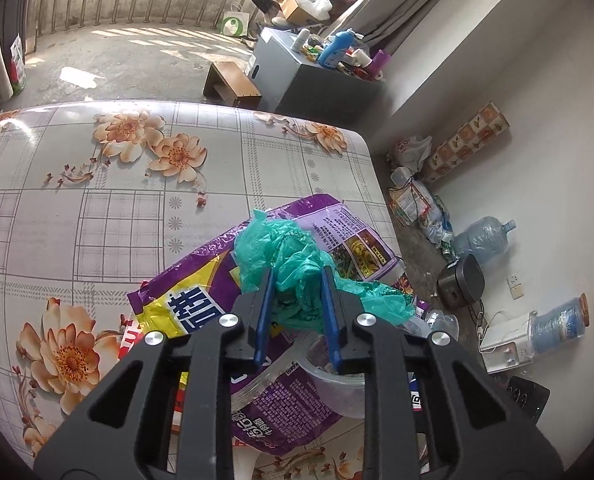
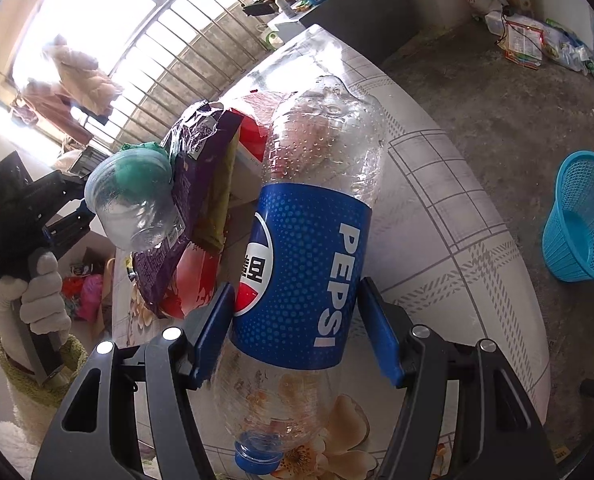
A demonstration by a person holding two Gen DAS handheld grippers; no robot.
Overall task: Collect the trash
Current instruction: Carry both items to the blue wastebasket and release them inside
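We see the floral table filling the left-wrist view, trash piled at its 5 o'clock corner. The blue basket sits on the floor at 3 o'clock in the right-wrist view, well apart from the table. The Pepsi bottle lies between the right gripper fingers, cap toward the camera; pads look closed against its label, so we call it gripped. The purple bag lies under a clear plastic cup stuffed with green plastic film. The left gripper is clamped on that film and the cup rim.

We judge this the pickup step: both items grasped. Next move calls for carrying them over to the basket and releasing.
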